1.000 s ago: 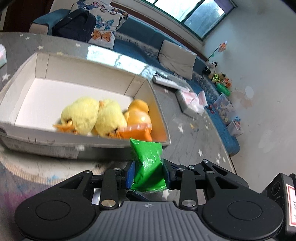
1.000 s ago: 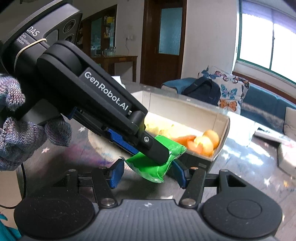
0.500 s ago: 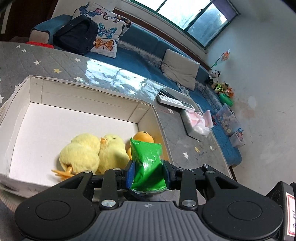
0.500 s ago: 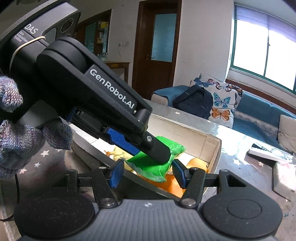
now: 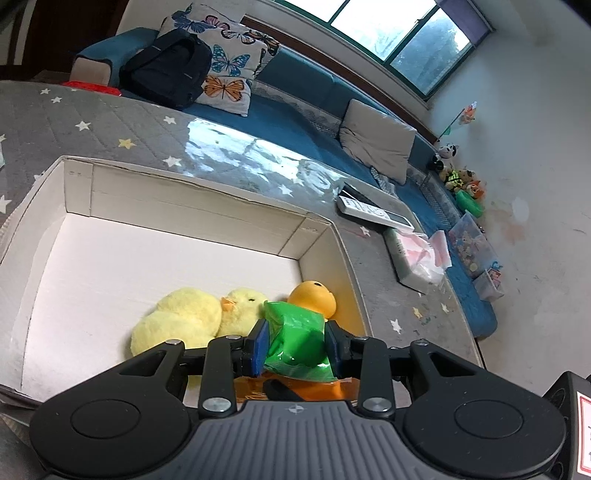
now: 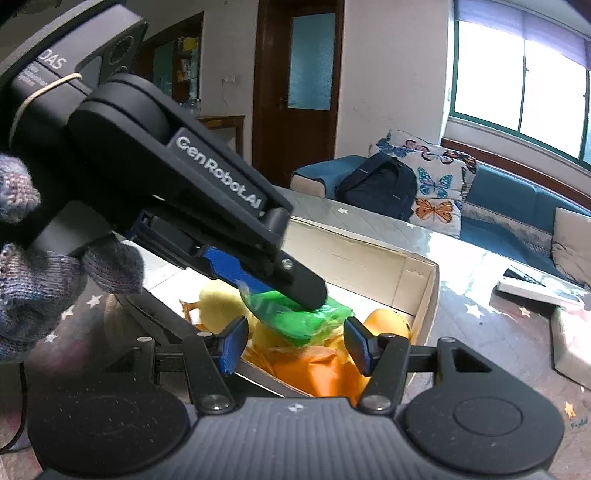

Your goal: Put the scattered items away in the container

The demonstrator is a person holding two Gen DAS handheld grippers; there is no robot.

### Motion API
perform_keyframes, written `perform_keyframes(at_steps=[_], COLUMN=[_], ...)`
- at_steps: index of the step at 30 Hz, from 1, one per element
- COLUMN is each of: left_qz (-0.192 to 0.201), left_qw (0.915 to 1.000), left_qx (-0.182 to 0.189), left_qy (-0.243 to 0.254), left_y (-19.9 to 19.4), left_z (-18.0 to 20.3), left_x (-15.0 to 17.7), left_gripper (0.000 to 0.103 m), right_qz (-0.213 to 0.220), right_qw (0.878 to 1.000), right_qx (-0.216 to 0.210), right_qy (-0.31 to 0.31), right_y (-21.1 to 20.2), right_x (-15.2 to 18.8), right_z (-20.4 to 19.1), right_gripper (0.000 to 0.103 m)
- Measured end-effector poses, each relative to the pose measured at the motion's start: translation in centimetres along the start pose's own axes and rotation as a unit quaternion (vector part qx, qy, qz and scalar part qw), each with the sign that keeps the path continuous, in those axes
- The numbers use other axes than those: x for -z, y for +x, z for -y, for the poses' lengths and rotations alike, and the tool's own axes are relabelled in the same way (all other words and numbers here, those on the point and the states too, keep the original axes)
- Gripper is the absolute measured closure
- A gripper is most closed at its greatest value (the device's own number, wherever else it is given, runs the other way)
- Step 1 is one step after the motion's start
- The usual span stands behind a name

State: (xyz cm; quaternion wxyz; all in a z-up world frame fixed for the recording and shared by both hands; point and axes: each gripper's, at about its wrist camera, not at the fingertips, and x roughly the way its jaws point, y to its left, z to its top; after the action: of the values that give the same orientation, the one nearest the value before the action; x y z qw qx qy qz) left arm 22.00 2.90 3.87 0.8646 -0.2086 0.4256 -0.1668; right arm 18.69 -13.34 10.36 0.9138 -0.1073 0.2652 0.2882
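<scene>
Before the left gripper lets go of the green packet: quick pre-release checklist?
1. Green packet between left gripper pads: ok; jaws have just been opening slightly.
2. Packet over the box, inside its near wall: ok.
3. Drop spot free: not ok, orange toy and yellow chicks lie right below.
4. Right gripper clear of packet: ok, open, empty, just beneath it.
5. Gap from packet to toys: cannot tell.

daylight comes through green-framed windows (image 5: 406, 33) above a long blue sofa (image 5: 306, 96) with butterfly cushions (image 5: 225, 62) and a dark backpack (image 5: 166, 66). the worktop (image 5: 110, 122) wears a grey star-patterned cover. a brown door (image 6: 299, 85) stands in the white wall (image 6: 388, 74).
</scene>
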Motion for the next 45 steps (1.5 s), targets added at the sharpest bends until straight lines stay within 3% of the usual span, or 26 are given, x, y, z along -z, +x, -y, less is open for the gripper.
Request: perform_keyframes(at_steps=[20,39,45], left_qz=[0.022,0.062,0.063], left_qw=[0.9992,0.9928,0.9923], left_qx=[-0.026,-0.065,-0.067], left_qy=[0.023,0.079,0.082], left_y=[-2.3,-6.6,-7.4], left_z=[0.4,1.6,1.6], left_x=[0.9,5.1,7.0], left_gripper=[0.067,0.067,0.067], right_qz=[0.009,0.018,0.022], right_qw=[1.000,0.998,0.997], right_qx=[0.013,0.020,0.022], right_qy=[0.025,0.058,0.068], right_y=[-1.1,-4.3,-5.4], right_x=[-0.2,1.0,1.7], right_z=[0.0,-1.2,-1.8], right_gripper=[0.043,0.018,0.015])
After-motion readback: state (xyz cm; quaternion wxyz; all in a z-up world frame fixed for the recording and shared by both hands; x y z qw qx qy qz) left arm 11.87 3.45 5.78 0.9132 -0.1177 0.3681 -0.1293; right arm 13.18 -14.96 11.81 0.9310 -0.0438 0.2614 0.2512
